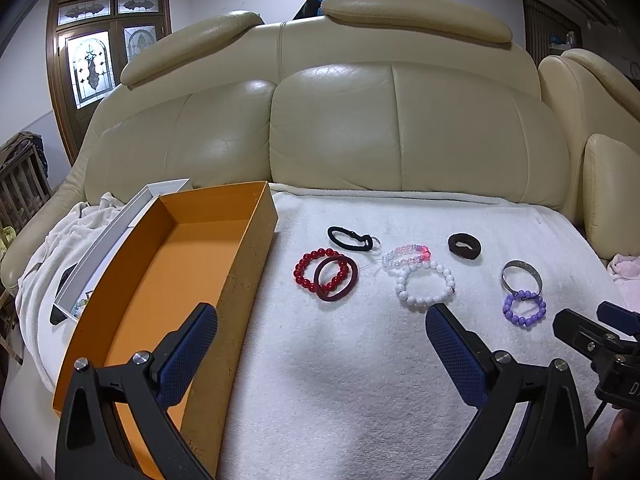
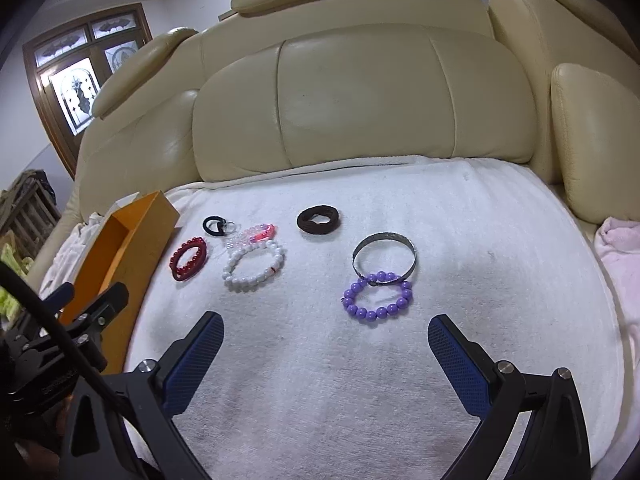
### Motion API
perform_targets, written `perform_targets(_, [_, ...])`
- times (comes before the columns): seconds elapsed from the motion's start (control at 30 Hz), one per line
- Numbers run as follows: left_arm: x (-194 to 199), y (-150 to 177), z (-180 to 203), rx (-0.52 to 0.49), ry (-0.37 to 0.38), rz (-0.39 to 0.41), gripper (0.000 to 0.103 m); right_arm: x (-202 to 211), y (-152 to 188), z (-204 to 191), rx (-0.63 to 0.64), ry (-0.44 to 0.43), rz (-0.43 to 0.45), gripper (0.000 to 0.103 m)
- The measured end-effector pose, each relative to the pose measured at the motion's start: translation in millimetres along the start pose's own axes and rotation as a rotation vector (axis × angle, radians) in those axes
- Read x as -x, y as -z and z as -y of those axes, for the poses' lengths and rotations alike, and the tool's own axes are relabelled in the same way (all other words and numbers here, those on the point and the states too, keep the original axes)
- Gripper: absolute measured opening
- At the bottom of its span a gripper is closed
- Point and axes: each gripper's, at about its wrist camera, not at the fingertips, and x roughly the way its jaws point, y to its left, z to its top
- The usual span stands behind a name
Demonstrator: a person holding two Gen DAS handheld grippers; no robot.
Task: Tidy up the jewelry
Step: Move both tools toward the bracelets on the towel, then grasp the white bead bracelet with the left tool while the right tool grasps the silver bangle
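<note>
Jewelry lies on a white towel (image 1: 340, 360) on a cream sofa. There is a red bead bracelet (image 1: 306, 270) with a maroon hair tie (image 1: 336, 279) over it, a black hair tie (image 1: 348, 238), a pink-clear bead bracelet (image 1: 406, 255), a white bead bracelet (image 1: 425, 289), a brown scrunchie (image 1: 464, 246), a silver bangle (image 2: 384, 254) and a purple bead bracelet (image 2: 378, 295). An empty orange box (image 1: 172, 280) stands at the left. My left gripper (image 1: 322, 320) is open and empty, near the box. My right gripper (image 2: 326, 330) is open and empty, just short of the purple bracelet.
A white box (image 1: 120, 224) with small items lies left of the orange box. The sofa backrest (image 1: 400, 128) rises behind the towel. A pink cloth (image 2: 620, 248) lies at the right. The right gripper shows in the left wrist view (image 1: 600, 344).
</note>
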Motion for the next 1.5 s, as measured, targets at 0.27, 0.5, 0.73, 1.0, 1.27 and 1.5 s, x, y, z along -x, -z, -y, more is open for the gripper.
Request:
perform_targets(0.27, [-13.2,-1.6,1.9,-0.009,-0.001,-0.025,0.103,-10.0,-6.3,7.4,0.029,0.032,-0.033,0.103])
perform_targets(0.5, [-53.9,-7.1,-11.9,0.046,0.055,-0.146,0.103,-49.3,-26.3,34.8,0.007,0.101,-0.104,0.102])
perform_targets(0.73, [-76.9,-12.4,-13.2,0.069,0.084,-0.188,0.103,-92.5,-34.3,33.4,0.021,0.147,-0.181,0.090])
perform_targets(1.0, [-93.3,-13.7,23.0,0.001,0.190,-0.217,0.103,-114.0,-39.1,29.5,0.078,0.227,-0.188,0.068])
perform_targets(1.27, [-119.2,-14.2,56.3,-0.023,0.280,-0.279,0.084,-109.9,-38.9,37.9,0.077,0.192,-0.156,0.061])
perform_targets(1.5, [-128.8,-12.1,68.1,-0.050,0.278,-0.250,0.068,-96.1,-45.8,62.6,-0.023,0.169,-0.123,0.061])
